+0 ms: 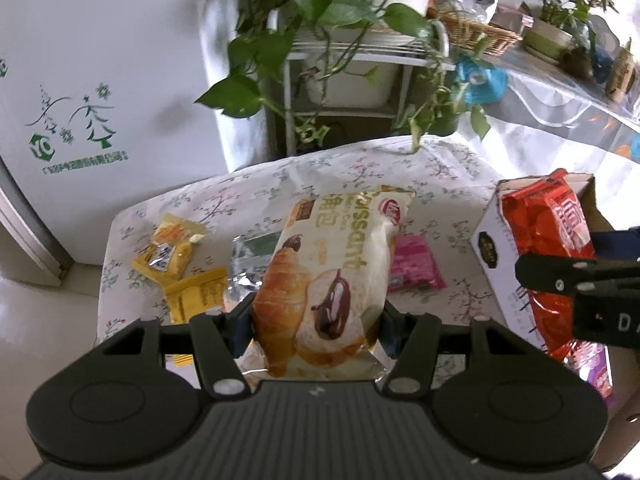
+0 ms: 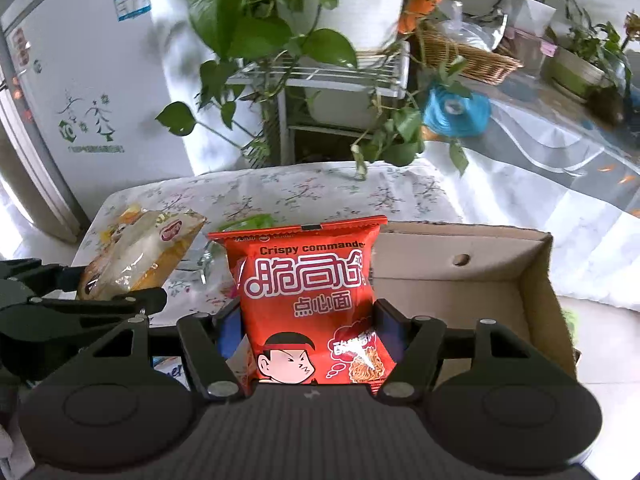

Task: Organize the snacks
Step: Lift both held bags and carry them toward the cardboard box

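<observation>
- A white refrigerator (image 1: pixel 92 92) with a green tree logo stands at far left, beside a small table under a floral tablecloth (image 1: pixel 280 176).
- On the cloth's left part lie yellow snack packets (image 1: pixel 176 260), with a silver foil packet (image 1: pixel 248 256) just to their right.
- The left gripper (image 1: pixel 316 328) pinches a cream croissant pack (image 1: pixel 332 272) by its lower end, both blue pads pressed against the wrapper; the pack is lifted over the middle of the table, tilted away from the camera.
- A pink packet (image 1: pixel 416 264) rests on the cloth, partly behind the croissant pack's right edge.
- Behind the table, a trailing green plant (image 2: pixel 256 28) in a white pot sits on a white wire stand (image 2: pixel 332 80).
- The right gripper (image 2: pixel 312 332) clamps a red "Crispy commander" noodle snack bag (image 2: pixel 308 296) upright between its pads, just left of an open cardboard box (image 2: pixel 480 280) at the table's right side.
- From the right wrist view, the box's visible interior is bare cardboard, with a round hole in its far wall.
- At far right, a wicker basket (image 2: pixel 468 60) and potted plants (image 2: pixel 580 64) sit on another covered table.
</observation>
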{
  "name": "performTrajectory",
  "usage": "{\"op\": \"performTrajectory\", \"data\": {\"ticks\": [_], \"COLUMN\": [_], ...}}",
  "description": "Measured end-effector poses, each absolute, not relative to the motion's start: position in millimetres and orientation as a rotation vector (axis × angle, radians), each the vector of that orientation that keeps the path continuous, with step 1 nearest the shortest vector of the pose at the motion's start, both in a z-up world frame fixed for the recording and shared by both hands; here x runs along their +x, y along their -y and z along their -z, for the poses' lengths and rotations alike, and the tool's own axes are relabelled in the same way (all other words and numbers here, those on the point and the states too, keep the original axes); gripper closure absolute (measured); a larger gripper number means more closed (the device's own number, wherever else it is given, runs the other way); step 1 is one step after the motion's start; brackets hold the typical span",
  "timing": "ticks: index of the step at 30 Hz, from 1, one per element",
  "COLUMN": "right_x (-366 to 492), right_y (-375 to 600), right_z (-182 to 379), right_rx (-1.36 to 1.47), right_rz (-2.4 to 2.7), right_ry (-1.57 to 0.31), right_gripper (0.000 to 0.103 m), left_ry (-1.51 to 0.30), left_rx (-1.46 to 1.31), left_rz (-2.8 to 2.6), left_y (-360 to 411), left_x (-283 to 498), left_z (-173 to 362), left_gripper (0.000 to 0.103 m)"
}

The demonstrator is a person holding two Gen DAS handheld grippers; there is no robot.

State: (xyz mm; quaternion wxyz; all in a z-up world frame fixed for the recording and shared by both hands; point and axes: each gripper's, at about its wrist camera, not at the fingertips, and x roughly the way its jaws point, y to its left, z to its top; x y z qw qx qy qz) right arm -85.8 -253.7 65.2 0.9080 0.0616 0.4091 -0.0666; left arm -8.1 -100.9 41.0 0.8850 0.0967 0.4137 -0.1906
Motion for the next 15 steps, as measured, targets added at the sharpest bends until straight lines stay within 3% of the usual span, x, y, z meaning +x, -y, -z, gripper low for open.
{"op": "performTrajectory", "data": {"ticks": [15], "right_x": [-107.0], "right_y": [292.9], "right_z": [-70.7], "right_rx": [0.176], "right_rz": [0.203], "right_ry": [-0.82], "right_gripper": [0.03], "left_ry": [-0.836], "left_rx": [0.242], "left_rz": [0.47], "left_y": [145.4], "left_x": [-31.6], "left_z": [-42.7], "left_gripper": [0.044]}}
